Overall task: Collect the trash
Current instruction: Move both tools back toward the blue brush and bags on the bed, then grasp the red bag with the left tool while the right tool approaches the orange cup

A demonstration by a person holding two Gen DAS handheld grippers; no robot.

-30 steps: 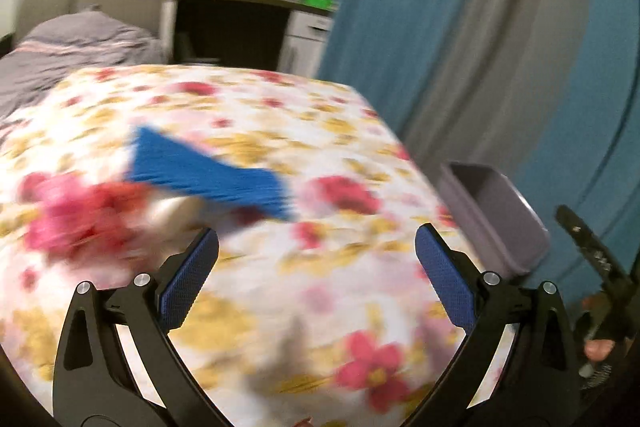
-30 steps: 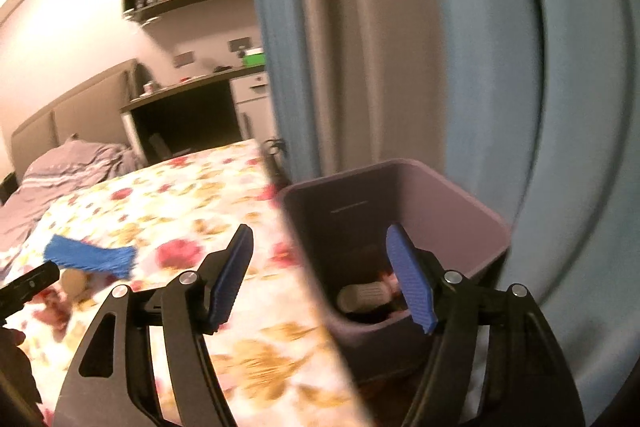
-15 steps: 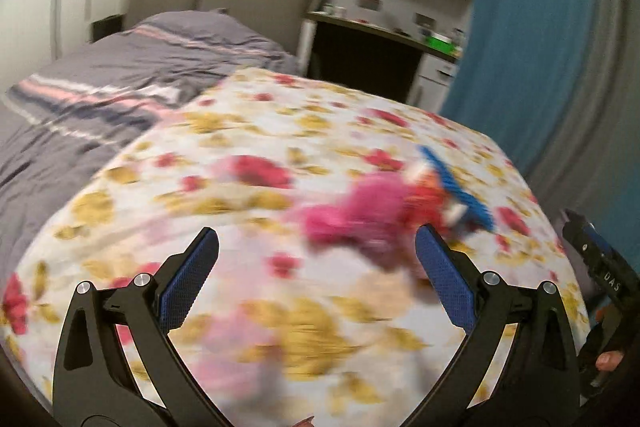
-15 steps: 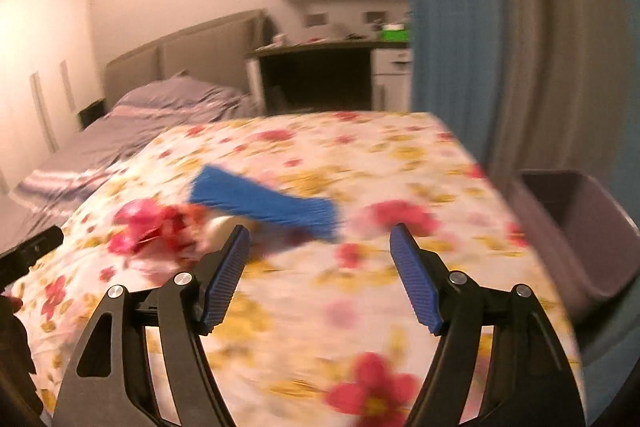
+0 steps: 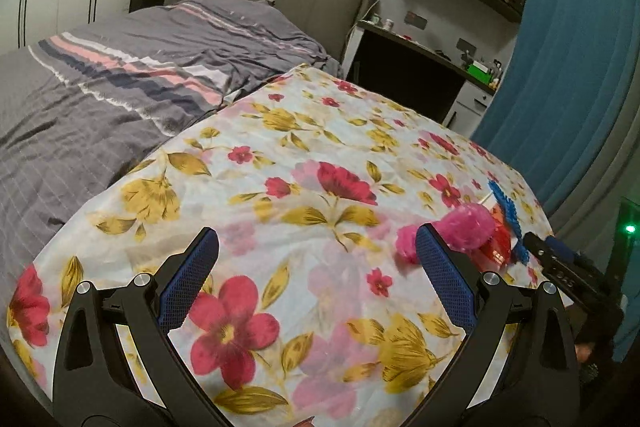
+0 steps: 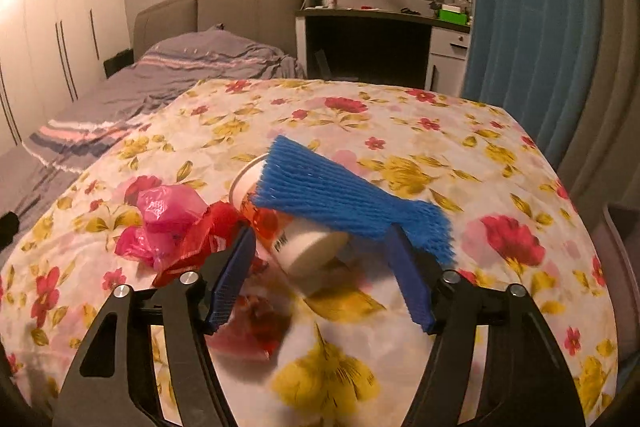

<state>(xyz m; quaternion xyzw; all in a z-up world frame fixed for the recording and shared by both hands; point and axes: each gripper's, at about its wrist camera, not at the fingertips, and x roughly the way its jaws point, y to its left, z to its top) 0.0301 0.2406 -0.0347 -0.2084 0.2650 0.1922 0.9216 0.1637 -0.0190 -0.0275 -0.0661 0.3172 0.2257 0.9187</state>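
Observation:
A pile of trash lies on the floral cloth (image 6: pixel 440 155): a blue foam net (image 6: pixel 344 199) draped over a white cup (image 6: pixel 308 247) lying on its side, a pink plastic bag (image 6: pixel 168 211) and a red wrapper (image 6: pixel 204 239). My right gripper (image 6: pixel 320 239) stands low at the pile with its jaws closing, the cup between them, and the pads do not press on it. My left gripper (image 5: pixel 316 239) is open over bare cloth with nothing between its fingers. In its view the pink bag (image 5: pixel 468 227) and the blue net (image 5: pixel 506 211) lie just to its right, near the right gripper's black body (image 5: pixel 568 267).
A bed with a grey striped duvet (image 5: pixel 120 87) adjoins the floral cloth on the left. A dark desk (image 6: pixel 368 43) stands beyond it, and a blue curtain (image 6: pixel 532 7) hangs on the right. The grey bin's rim (image 6: pixel 620 227) shows at the right edge.
Both views swung left, away from the bin and onto the cloth. My right gripper came down close to the pile, around the cup. My left gripper passed to the pile's left.

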